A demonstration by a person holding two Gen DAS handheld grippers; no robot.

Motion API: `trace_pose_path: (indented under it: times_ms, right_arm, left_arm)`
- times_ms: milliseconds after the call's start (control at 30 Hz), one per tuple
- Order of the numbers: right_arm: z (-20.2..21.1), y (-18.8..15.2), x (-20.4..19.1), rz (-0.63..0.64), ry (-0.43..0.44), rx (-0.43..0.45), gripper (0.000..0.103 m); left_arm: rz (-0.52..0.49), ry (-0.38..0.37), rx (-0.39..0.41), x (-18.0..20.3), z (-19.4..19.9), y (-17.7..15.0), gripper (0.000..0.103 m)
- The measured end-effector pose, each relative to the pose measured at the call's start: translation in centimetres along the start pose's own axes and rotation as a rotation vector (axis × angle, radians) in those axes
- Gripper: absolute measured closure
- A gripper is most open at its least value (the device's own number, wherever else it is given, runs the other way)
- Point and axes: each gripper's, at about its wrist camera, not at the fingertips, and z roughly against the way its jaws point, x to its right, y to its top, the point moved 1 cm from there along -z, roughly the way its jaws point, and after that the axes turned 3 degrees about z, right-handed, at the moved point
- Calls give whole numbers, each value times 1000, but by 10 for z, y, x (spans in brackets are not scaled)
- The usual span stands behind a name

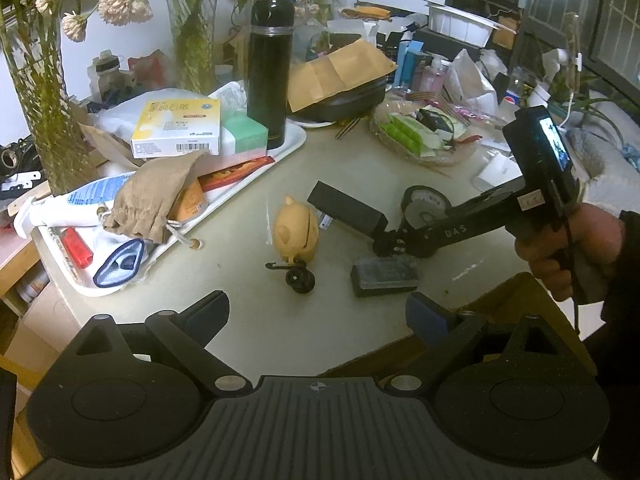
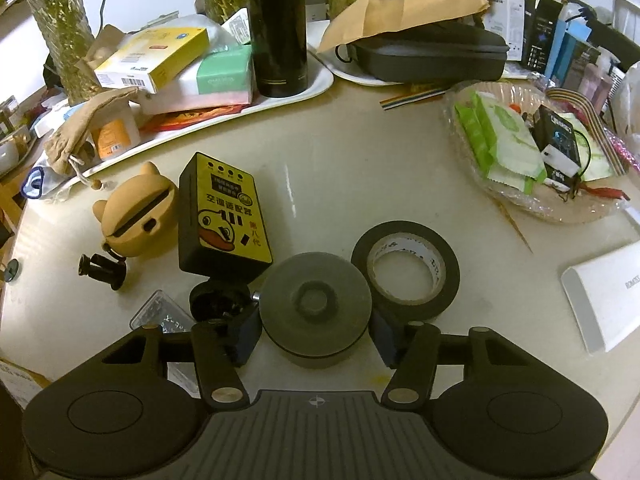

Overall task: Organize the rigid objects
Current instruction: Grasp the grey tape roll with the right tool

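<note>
On the beige table (image 2: pixel 320 176) lie a grey round disc-shaped lid or puck (image 2: pixel 315 303), a roll of black tape (image 2: pixel 406 269), a black-and-yellow remote box (image 2: pixel 224 218), a tan bear-shaped case (image 2: pixel 138 212), a small black mount (image 2: pixel 102 270) and a clear dark case (image 1: pixel 385 275). My right gripper (image 2: pixel 316 330) has its fingers on both sides of the grey disc, touching or nearly touching it. In the left wrist view the right gripper (image 1: pixel 390 242) reaches in from the right. My left gripper (image 1: pixel 316 312) is open and empty above the table's near edge.
A white tray (image 2: pixel 316 82) at the back left holds a black thermos (image 2: pixel 277 24), boxes and a cloth pouch (image 2: pixel 76 140). A plastic-wrapped basket (image 2: pixel 532 208) stands at the right, a white power bank (image 2: pixel 604 304) near the right edge, a black zip case (image 2: pixel 428 58) behind.
</note>
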Motion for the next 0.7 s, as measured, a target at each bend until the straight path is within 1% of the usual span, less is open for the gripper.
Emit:
trace_pose_path:
  times_ms: [200, 467, 700]
  right_arm:
    - [11, -3, 3, -20, 14, 7, 43]
    - [35, -7, 8, -27, 1, 39, 43]
    - [63, -14, 11, -49, 6, 71, 43]
  left_arm:
    - [5, 2, 14, 0, 0, 3, 6]
    - [-8, 16, 15, 2, -1, 6, 6]
    - [-22, -8, 30, 3, -4, 11, 6]
